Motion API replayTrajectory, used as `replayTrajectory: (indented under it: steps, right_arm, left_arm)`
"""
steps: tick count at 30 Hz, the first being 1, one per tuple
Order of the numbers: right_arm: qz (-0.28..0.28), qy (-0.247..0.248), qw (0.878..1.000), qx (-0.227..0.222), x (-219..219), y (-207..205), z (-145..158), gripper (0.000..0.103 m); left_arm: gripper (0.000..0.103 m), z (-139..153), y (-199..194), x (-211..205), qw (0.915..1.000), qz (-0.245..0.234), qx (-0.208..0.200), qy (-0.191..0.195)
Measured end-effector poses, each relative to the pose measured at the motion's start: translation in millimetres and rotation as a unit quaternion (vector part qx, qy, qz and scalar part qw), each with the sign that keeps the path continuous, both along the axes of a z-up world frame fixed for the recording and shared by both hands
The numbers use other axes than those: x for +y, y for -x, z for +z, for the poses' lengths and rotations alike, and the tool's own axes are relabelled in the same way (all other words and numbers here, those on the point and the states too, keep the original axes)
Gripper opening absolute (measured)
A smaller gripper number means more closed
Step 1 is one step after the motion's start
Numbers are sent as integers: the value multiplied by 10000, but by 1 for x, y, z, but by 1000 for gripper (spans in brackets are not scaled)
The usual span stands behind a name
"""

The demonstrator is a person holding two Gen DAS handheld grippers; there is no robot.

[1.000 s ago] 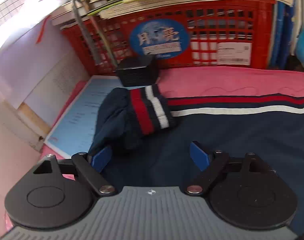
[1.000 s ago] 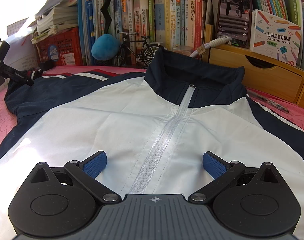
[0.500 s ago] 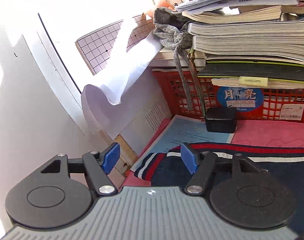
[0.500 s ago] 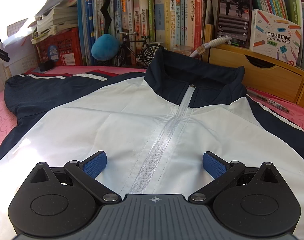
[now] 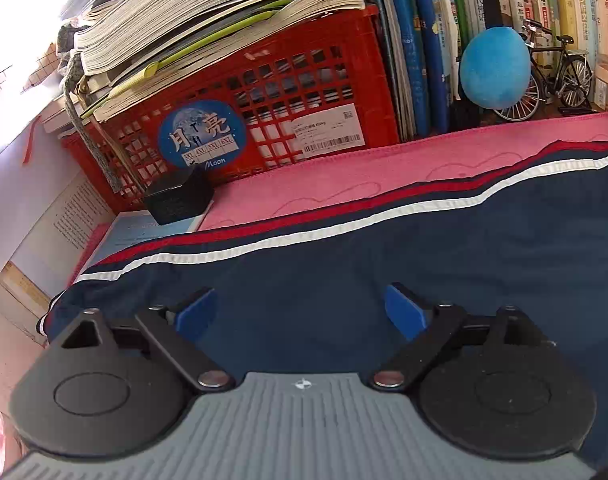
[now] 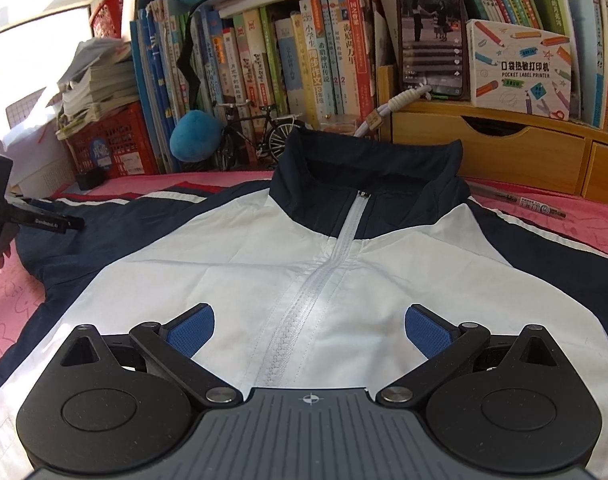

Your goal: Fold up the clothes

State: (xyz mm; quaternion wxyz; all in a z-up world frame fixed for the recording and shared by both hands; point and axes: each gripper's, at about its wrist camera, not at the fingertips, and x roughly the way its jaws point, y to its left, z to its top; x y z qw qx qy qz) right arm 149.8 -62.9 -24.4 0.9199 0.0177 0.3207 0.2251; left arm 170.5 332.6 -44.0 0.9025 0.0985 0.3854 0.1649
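A navy and white zip-up jacket [image 6: 232,264] lies front up on a pink cloth [image 5: 324,184], collar [image 6: 368,168] at the far side and zipper [image 6: 316,280] closed. Its navy sleeve [image 5: 424,248], edged with red and white stripes, lies stretched out flat. My left gripper [image 5: 300,308] hangs over that sleeve with its jaws opening wide; nothing is pinched between them. In the right wrist view the left gripper [image 6: 52,222] shows at the left edge over the sleeve. Above the white chest, my right gripper [image 6: 310,328] is open and holds nothing.
A red crate [image 5: 264,92] stacked with books, a black box [image 5: 178,198], a blue plush ball [image 5: 494,68] and a model bicycle [image 5: 560,76] line the far edge. Wooden drawers [image 6: 504,152], a phone [image 6: 432,32] and a pen [image 6: 520,200] are at the back right.
The sleeve's cuff, folded back over the sleeve before, has been drawn out to the left and the sleeve now lies flat. The left gripper narrowed near the cuff, then widened and swung back right.
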Motion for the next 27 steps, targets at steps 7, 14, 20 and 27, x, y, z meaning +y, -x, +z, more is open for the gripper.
replayTrajectory:
  steps: [7,14,20,27]
  right_arm:
    - [-797,378,9960,-110,-51,-39,-1,94]
    - [-1123,207,9934,81,-73,-57,-10,93]
    - [-500,214,9984,-148,-46,-53,-2,90]
    - [-416,741,9963,100,-20,-81,-21,65]
  left_arm:
    - [103,-5,5,73,9819,1800,-13,-580]
    - [76,27,18,50,9848,1619,-619,-123]
    - [84,52,6,-72,9859,-1000,-829,1054]
    - [92,2,-33,-156,9855,-1692,-130,-13]
